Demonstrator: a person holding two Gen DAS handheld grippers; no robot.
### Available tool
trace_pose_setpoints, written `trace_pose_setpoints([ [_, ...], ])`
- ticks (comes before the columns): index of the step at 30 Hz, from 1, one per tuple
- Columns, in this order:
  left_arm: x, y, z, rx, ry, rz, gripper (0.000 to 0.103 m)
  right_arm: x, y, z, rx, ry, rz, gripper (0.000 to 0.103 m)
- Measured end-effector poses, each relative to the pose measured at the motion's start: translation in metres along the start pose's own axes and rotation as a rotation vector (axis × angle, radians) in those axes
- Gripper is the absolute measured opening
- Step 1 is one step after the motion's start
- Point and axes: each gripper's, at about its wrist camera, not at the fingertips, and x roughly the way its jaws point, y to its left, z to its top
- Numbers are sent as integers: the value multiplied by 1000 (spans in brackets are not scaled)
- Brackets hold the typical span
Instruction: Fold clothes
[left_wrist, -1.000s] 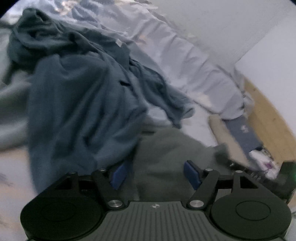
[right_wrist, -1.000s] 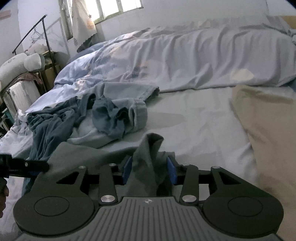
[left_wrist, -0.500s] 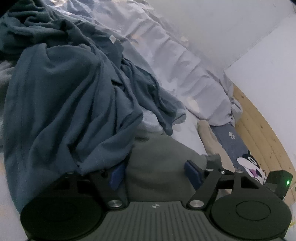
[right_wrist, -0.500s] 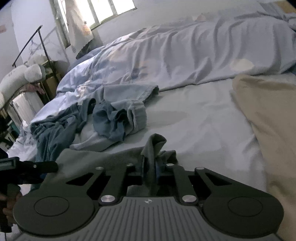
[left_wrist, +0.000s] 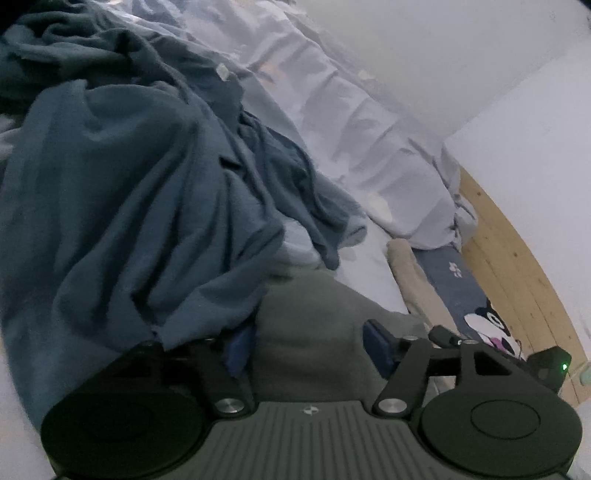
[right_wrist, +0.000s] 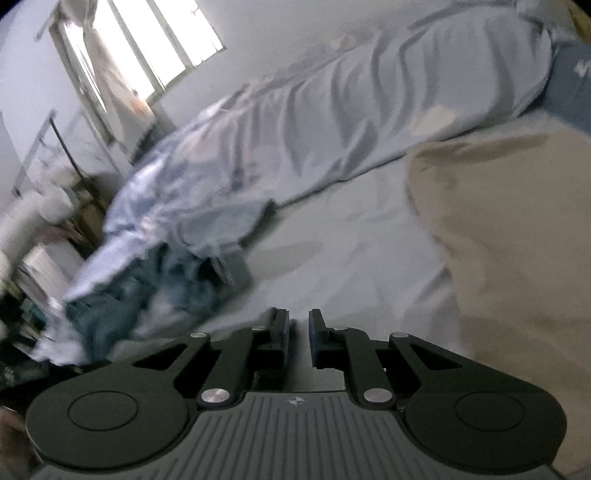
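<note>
A grey garment (left_wrist: 314, 317) lies bunched on the bed between the blue pads of my left gripper (left_wrist: 308, 345). Its jaws stand wide and are opening, and the pads do not visibly press the cloth. A large dark blue garment (left_wrist: 129, 203) is heaped just left of it and drapes over the left finger. In the blurred right wrist view my right gripper (right_wrist: 299, 332) has its jaws almost together. Only a thin grey strip of cloth fills the narrow gap, and no fold stands above the pads. The dark blue garment (right_wrist: 122, 306) shows as a smear at the left.
A rumpled pale blue duvet (right_wrist: 369, 110) runs along the bed's far side. A beige cloth (right_wrist: 498, 240) lies at the right. A navy cartoon pillow (left_wrist: 476, 314) and a wooden board (left_wrist: 517, 266) sit at the right. A window (right_wrist: 166, 44) is far left.
The right gripper closed on a fold of the grey garment, then rolled and slid sideways; the fold no longer stands above its pads. The left gripper has barely moved.
</note>
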Motion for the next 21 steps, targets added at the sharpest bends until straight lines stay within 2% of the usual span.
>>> trace_pose_setpoints([
  [2, 0, -8, 0, 21, 14, 9, 65, -2, -2, 1, 14, 1, 40, 20],
  [4, -2, -21, -1, 75, 25, 42, 65, -3, -2, 1, 6, 5, 32, 26],
  [10, -3, -64, -18, 327, 50, 150, 65, -2, 1, 0, -28, 11, 5, 27],
  [11, -3, -63, -19, 327, 52, 157, 65, -2, 1, -1, -31, 10, 1, 27],
  [16, 1, -24, -9, 159, 65, 131, 66, 3, 4, -3, -39, 17, 4, 27],
  [18, 1, -19, -7, 140, 58, 122, 66, 5, 7, -4, -44, 20, 11, 27],
  [21, 2, -23, -4, 160, 56, 157, 66, 5, 9, -4, -54, 22, 19, 30],
])
